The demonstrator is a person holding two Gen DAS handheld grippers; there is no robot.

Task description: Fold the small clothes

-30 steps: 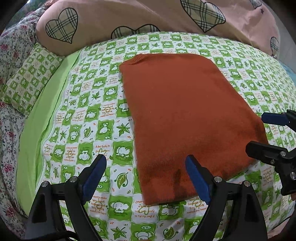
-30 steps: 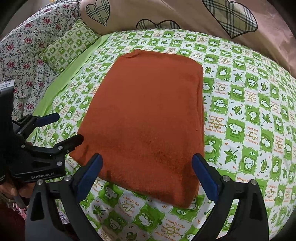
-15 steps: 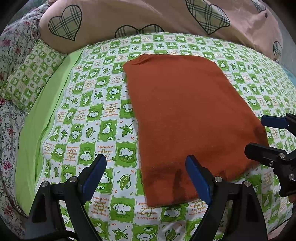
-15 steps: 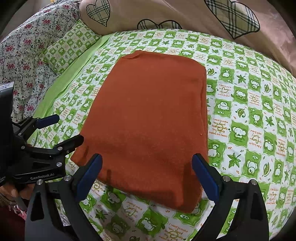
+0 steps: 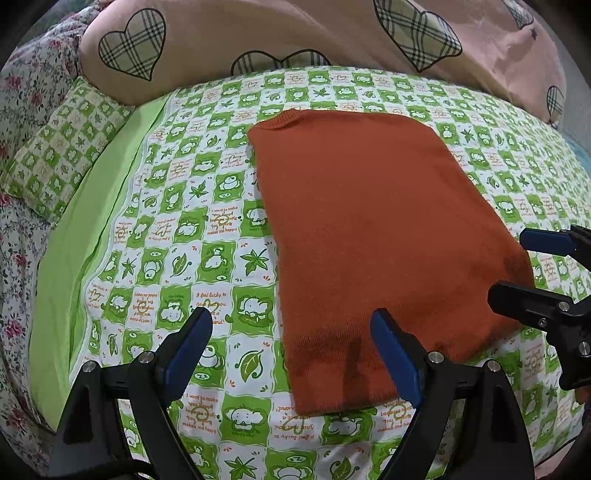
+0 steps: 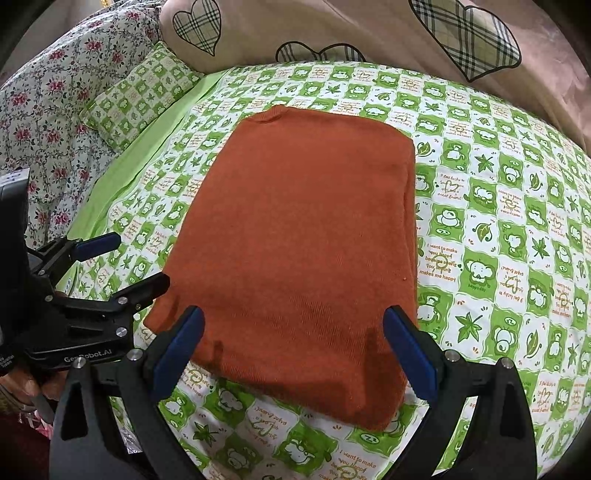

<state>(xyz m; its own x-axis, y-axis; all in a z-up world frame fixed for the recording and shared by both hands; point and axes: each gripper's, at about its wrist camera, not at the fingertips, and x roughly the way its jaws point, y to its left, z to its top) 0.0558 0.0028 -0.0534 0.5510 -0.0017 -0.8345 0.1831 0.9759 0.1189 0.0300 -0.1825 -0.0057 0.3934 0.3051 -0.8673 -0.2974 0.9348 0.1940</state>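
A rust-orange knitted garment (image 5: 376,229) lies folded into a flat rectangle on the green and white patterned bedsheet (image 5: 192,229); it also shows in the right wrist view (image 6: 306,240). My left gripper (image 5: 291,354) is open and empty, hovering over the garment's near left corner. My right gripper (image 6: 295,350) is open and empty, hovering over the garment's near edge. Each gripper shows in the other's view, the right one (image 5: 517,266) beside the garment's right corner, the left one (image 6: 125,266) beside its left corner.
A pink duvet with checked hearts (image 5: 295,33) is bunched along the far side of the bed. A small green patterned pillow (image 5: 62,151) and a floral cover (image 6: 44,110) lie at the left. A plain green strip (image 5: 92,221) runs down the sheet's left side.
Both grippers have drawn back a little from the garment and stayed open. The garment has not moved.
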